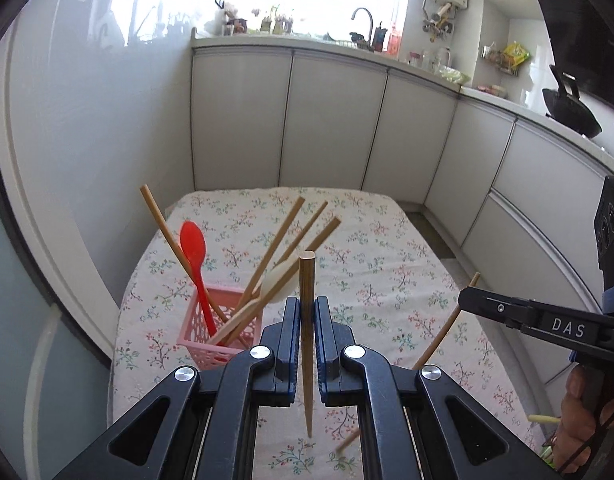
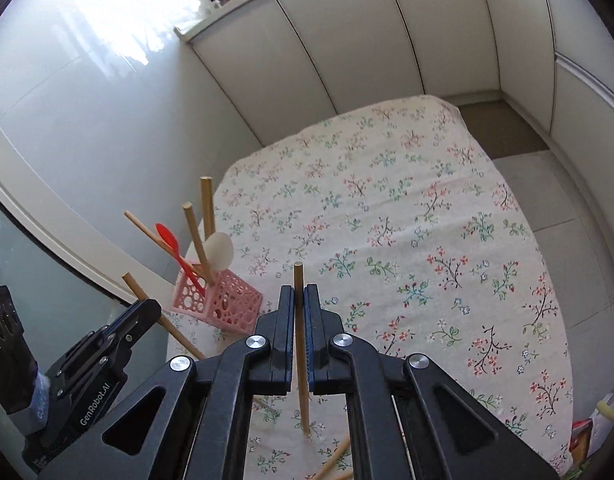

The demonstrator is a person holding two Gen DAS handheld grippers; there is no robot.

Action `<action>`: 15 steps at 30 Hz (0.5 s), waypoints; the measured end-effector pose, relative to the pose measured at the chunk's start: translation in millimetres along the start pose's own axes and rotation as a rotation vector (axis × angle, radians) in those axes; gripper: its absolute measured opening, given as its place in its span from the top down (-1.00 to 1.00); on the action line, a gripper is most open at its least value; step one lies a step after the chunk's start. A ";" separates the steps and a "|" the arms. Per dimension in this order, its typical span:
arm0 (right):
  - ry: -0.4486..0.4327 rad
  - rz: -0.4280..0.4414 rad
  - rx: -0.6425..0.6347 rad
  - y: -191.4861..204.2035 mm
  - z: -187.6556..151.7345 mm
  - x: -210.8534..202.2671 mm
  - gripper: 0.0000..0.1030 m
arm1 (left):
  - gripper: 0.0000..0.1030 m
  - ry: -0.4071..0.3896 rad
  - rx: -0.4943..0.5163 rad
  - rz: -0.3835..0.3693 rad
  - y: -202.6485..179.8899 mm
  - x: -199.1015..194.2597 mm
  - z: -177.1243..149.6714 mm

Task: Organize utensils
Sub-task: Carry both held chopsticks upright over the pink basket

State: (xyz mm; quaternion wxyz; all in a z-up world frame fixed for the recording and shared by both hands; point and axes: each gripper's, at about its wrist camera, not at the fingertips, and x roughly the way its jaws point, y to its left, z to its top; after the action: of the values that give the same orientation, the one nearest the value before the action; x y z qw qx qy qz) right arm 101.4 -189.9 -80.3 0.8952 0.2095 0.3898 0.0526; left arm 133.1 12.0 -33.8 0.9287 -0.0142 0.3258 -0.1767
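Note:
My left gripper (image 1: 307,304) is shut on a dark brown chopstick (image 1: 307,276) that stands upright above the floral cloth. A pink perforated basket (image 1: 211,332) sits just left of it and holds a red spoon (image 1: 193,248), a white spoon (image 1: 277,280) and several chopsticks. My right gripper (image 2: 299,292) is shut on a paler chopstick (image 2: 298,276), also upright. In the right wrist view the basket (image 2: 231,304) is to the left, with the left gripper (image 2: 149,308) beside it. The right gripper (image 1: 467,301) shows at the right edge of the left wrist view.
Loose chopsticks (image 2: 335,458) lie on the floral tablecloth (image 2: 427,220) near its front edge. White cabinets (image 1: 331,120) wrap round the far and right sides, with a tap (image 1: 363,16) and a wok (image 1: 571,108) on the counter. A hand (image 1: 575,400) grips the right tool.

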 end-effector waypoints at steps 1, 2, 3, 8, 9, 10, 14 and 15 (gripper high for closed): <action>-0.021 0.001 -0.015 4.0 1.4 -5.7 0.91 | 0.86 -0.025 -0.006 0.004 0.9 -5.6 2.8; -0.041 0.000 -0.029 8.2 1.8 -10.4 0.91 | 0.86 -0.046 -0.010 0.007 1.7 -10.5 5.3; -0.061 -0.001 -0.044 12.4 2.1 -14.8 0.91 | 0.86 -0.065 -0.012 0.011 2.8 -14.9 8.1; -0.133 0.006 -0.093 28.1 5.4 -31.9 0.91 | 0.86 -0.158 -0.048 0.026 15.1 -36.5 21.7; -0.141 0.009 -0.097 30.2 6.3 -34.3 0.91 | 0.86 -0.173 -0.060 0.026 18.2 -40.6 24.2; -0.148 0.011 -0.100 32.1 6.7 -36.7 0.91 | 0.86 -0.186 -0.072 0.025 20.9 -44.7 26.2; -0.160 0.020 -0.105 37.7 9.2 -41.8 0.91 | 0.87 -0.241 -0.106 0.023 30.6 -61.8 36.3; -0.162 0.020 -0.106 39.0 9.3 -42.9 0.91 | 0.86 -0.259 -0.110 0.034 32.5 -65.8 38.2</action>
State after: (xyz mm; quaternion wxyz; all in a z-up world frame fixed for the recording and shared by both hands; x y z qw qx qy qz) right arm 81.2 -168.7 -29.4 0.9331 0.1693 0.3105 0.0649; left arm 119.0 61.2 31.1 0.9636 -0.0824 0.2127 -0.1395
